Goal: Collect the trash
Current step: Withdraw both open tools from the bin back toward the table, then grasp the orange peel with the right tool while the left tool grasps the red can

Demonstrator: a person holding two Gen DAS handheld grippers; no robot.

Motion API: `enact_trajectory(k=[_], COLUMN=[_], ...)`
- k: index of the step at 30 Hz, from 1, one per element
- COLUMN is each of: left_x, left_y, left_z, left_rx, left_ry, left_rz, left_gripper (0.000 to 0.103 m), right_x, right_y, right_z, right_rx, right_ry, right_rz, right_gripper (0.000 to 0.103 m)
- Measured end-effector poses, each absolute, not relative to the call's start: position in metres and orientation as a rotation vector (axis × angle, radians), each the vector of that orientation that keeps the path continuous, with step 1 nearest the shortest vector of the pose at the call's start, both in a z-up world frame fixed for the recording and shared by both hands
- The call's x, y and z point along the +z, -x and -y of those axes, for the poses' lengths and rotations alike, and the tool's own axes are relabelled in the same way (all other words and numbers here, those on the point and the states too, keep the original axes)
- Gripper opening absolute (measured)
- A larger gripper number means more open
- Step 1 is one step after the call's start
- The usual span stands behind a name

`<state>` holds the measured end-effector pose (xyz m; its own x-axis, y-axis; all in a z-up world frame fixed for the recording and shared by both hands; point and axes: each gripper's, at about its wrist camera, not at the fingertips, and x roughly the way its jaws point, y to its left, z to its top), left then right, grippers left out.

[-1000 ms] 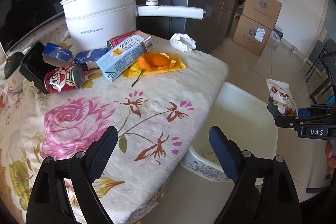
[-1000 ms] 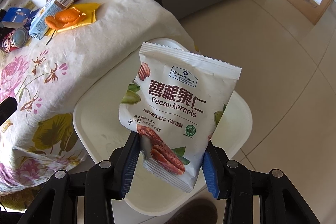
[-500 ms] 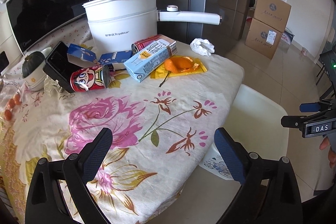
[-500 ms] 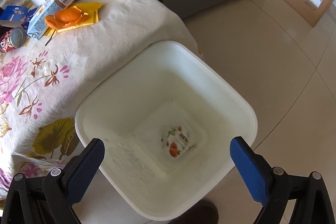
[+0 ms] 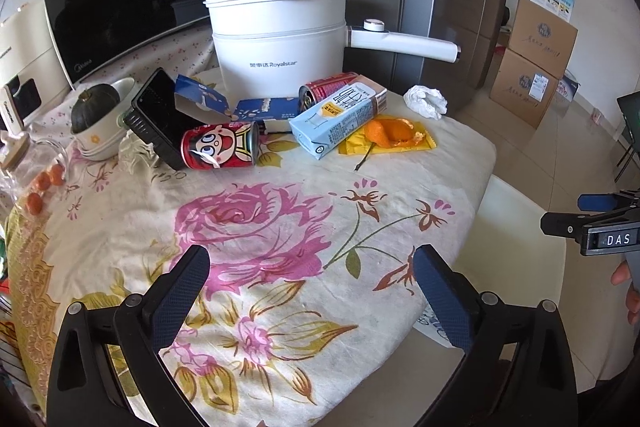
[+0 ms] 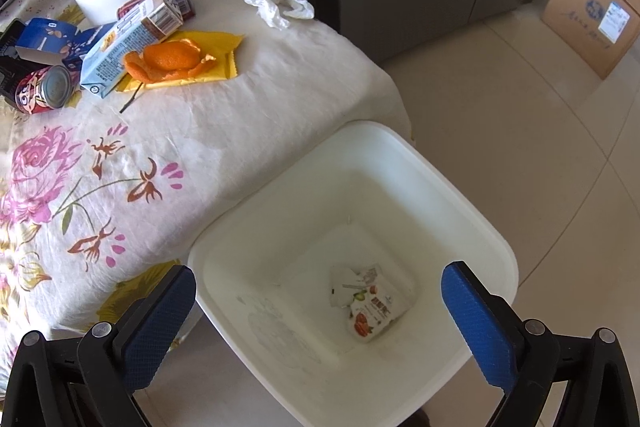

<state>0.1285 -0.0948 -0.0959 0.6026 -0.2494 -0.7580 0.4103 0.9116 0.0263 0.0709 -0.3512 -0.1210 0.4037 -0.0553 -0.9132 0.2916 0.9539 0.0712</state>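
The near half of the table [image 5: 280, 247] is bare cloth, free for a gripper to pass. Toward the upper middle of the frame a row blocks the way: red can [image 5: 219, 145], milk carton [image 5: 338, 119], orange peel [image 5: 390, 133], with the white pot [image 5: 280, 39] behind (its handle juts right). The white bin [image 6: 352, 227] gapes open at lower right, beside the table edge.

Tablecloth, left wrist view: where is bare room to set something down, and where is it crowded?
Free: the wide floral stretch of the tablecloth between the left hand-held gripper and the trash row, plus the corner by the white bin. Crowded: the far side, where red can, milk carton, orange peel and crumpled tissue crowd against the white pot.
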Motion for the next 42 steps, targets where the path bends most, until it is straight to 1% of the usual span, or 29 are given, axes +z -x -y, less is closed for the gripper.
enact_trajectory(k=[16,25,33,41,42], left_x=[-0.099,-0.112,-0.121,-0.131,-0.132], left_y=[-0.171,-0.195,-0.211,-0.22,-0.22], left_z=[0.047,0.025,0.003,0.007,0.008], left_rx=[-0.292,-0.262,-0.226,-0.234,-0.236], left_ry=[-0.164,-0.135,-0.108,-0.092,-0.093], left_rz=[-0.882,-0.924,-0.953,-0.977,-0.977], left_gripper=[0.103,0.103,0.103,0.103,0.103], right_x=[-0.107,-0.12,-0.132,-0.152,-0.153], right_y=[-0.136,-0.187,-0.236,-0.265,-0.267], right_z=[0.303,0.281,0.262,0.261,0.263], right_rx=[-0.182,-0.108,-0.083,-0.09,-0.09], right_ry=[-0.199,-0.223,-0.115,-0.1,-0.112], right_rz=[-1.082,-1.069,-1.043,-1.061,-1.061], right_gripper=[0.101,0.101,0.101,0.092,0.089])
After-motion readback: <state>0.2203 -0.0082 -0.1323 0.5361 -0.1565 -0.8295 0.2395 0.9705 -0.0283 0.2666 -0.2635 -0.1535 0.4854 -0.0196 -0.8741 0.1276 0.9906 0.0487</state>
